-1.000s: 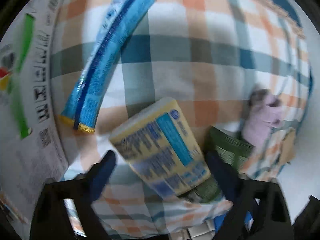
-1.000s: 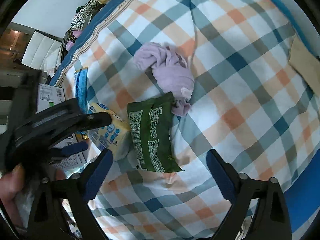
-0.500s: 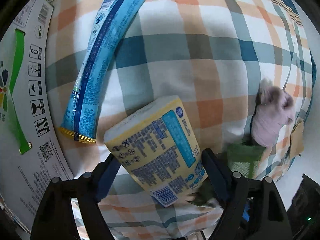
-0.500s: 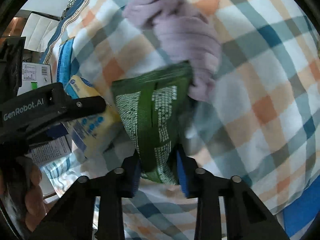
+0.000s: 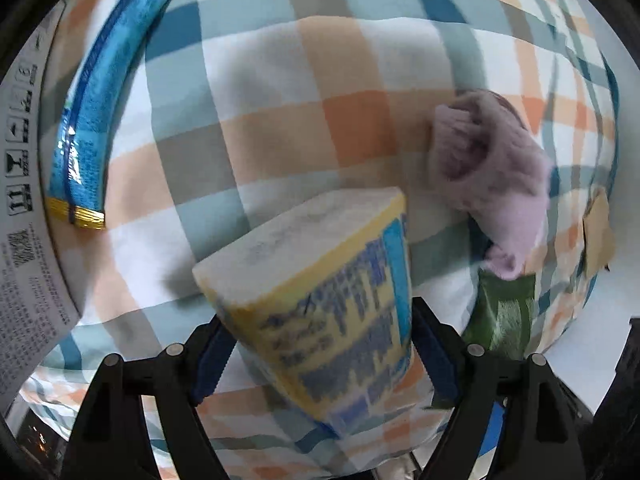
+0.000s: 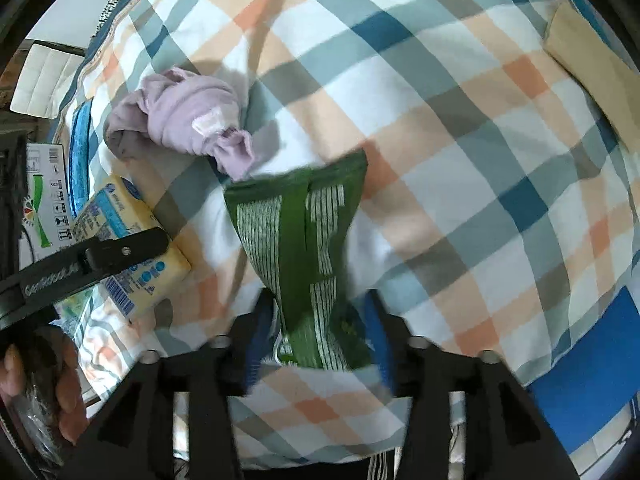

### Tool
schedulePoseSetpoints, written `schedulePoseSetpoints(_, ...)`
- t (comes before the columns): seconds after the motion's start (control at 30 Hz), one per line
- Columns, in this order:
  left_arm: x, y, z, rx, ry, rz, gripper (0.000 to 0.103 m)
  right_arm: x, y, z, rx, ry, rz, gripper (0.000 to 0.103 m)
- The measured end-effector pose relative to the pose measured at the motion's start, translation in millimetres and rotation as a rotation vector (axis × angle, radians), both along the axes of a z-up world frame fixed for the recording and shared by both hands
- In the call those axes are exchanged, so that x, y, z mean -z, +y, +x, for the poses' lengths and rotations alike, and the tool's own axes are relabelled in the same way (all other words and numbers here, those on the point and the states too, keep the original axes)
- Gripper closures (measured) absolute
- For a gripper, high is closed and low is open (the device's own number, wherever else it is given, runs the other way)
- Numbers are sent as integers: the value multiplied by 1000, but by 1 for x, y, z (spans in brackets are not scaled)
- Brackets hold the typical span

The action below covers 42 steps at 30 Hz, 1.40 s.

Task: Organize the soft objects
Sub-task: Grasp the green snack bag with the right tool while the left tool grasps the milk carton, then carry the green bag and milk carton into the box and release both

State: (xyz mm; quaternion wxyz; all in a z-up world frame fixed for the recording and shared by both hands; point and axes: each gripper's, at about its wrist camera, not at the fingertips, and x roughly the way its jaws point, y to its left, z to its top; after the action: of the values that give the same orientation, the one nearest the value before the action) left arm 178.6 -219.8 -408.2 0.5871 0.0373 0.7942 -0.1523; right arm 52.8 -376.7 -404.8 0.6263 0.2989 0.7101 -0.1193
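— What have you got in your left gripper (image 5: 320, 354)?

— The yellow tissue pack (image 5: 324, 300). My two fingers are clamped on its sides, one blue pad on each flank, and its white end face tilts up and away from me over the plaid bedspread (image 5: 280, 92). From the right wrist view I see the same pack (image 6: 128, 248) with one black finger of that gripper lying across it, and my left hand (image 6: 44, 392) gripping the handle at the lower left.

— And the right?

— My right gripper (image 6: 320, 320) is closed on the green packet (image 6: 304, 240). I pinch it at its near end; the rest of it stretches forward between the fingers, white print facing me. The picture is a bit blurred there.

— Where is the sock?

— The bundled purple sock (image 6: 180, 120) lies on the bedspread just beyond the green packet, its loose tip close to the packet's far edge. In the left view it sits to the right of the tissue pack, apart from it.

— Anything else nearby?

— A long blue wrapper (image 5: 92, 120) with a gold end lies on the bedspread to the left, beside a white cardboard box (image 5: 24, 220) printed with handling symbols. A tan cloth (image 6: 596, 68) lies near the far right edge of the bed.
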Motion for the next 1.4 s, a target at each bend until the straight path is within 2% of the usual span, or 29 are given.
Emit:
schedulePoseSetpoints(0.07,4,-4,-3,5,-11,18,20,3,2,4,13,-2,11,41)
schedulePoseSetpoints(0.33,8,-41,-21,54,-50,89,19,19,15,15,5,30,30,40)
schedulePoseSetpoints(0.57,-2,-55,-37,62,-99,123,30,32,24,27,3,60,38,41)
schedulePoseSetpoints(0.63,-3,-55,-42,61,-110,121,31,32,25,27,4,62,32,43)
schedulePoseSetpoints(0.7,-6,-53,-48,68,-121,121,31,32,29,27,-2,70,17,57)
schedulePoseSetpoints(0.87,-16,-54,-60,70,-135,110,32,35,25,28,-4,76,17,64)
schedulePoseSetpoints(1.1,-46,-44,-69,83,-178,76,32,17,20,20,-12,55,27,68)
schedulePoseSetpoints(1.4,-115,-18,-90,68,-263,-52,32,-42,17,21,-50,-38,16,68)
